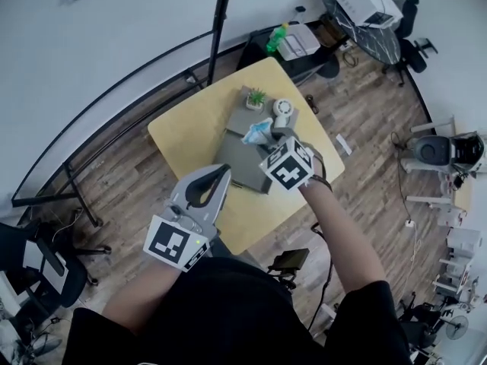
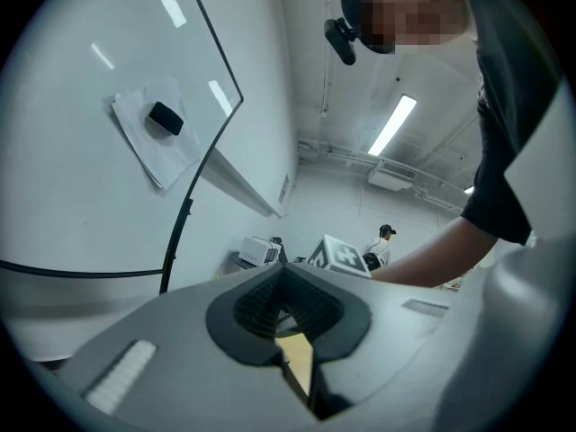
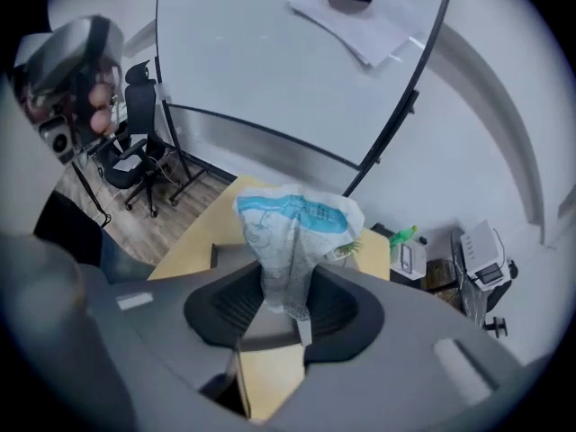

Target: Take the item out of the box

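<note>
My right gripper (image 1: 269, 138) is shut on the lower end of a crumpled white packet with a blue band (image 1: 257, 131), held up above an open grey box (image 1: 242, 162) on the yellow table (image 1: 194, 128). In the right gripper view the packet (image 3: 297, 228) sticks up from between the jaws (image 3: 288, 284), with the box (image 3: 227, 256) below it. My left gripper (image 1: 224, 172) hovers near the table's front edge, short of the box, its jaws closed tip to tip with nothing in them. The left gripper view looks level across the room, jaws (image 2: 281, 274) together.
A small potted plant (image 1: 256, 97) and a round white object (image 1: 283, 109) stand on the table behind the box. A curved whiteboard on a black stand (image 1: 221, 21) rises beyond the table. A green bottle (image 1: 275, 38) lies on a side table; office chairs (image 1: 46, 265) stand on the wooden floor.
</note>
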The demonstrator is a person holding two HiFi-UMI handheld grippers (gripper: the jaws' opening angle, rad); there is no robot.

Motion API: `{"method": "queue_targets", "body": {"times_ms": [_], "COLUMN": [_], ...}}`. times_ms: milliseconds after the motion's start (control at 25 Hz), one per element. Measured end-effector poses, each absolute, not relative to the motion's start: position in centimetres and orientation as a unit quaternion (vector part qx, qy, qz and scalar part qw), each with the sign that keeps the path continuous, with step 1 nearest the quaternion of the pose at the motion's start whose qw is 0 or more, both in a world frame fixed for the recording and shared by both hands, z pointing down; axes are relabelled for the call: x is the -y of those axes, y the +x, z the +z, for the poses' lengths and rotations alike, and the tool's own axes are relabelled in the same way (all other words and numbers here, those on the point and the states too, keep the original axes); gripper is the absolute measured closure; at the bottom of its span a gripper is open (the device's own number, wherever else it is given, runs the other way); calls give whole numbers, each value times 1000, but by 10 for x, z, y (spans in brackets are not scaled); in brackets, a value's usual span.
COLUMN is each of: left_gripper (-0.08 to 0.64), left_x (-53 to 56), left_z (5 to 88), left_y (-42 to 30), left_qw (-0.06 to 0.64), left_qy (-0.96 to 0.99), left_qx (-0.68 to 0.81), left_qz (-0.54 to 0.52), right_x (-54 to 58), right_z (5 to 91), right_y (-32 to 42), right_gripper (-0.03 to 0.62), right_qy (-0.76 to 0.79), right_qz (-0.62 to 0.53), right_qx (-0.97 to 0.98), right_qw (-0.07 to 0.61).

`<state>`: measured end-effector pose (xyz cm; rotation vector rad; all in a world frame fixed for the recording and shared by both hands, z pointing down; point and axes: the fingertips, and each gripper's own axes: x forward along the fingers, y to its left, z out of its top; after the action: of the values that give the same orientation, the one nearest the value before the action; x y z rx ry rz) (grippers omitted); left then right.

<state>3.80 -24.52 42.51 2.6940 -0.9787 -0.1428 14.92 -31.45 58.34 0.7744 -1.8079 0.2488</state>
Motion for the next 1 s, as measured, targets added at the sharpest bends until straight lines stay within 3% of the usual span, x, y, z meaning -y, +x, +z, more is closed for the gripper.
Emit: {"method": "queue_targets", "body": {"times_ms": [520,1000], "left_gripper": [560,560], "left_x": [245,245], "left_z": [379,344], "left_y": [59,71], "left_qw": [86,51], "left_qy": [943,950], "left_qx": [314,298], "left_qz": [-70,-75], "right_x": [290,241], "right_z": [401,317], "right_y": [142,168], "right_gripper": [454,456], "right_qy": [447,572], "right_qz": [-62,-93], "right_qx": [799,786], "right_qw": [398,216]}}
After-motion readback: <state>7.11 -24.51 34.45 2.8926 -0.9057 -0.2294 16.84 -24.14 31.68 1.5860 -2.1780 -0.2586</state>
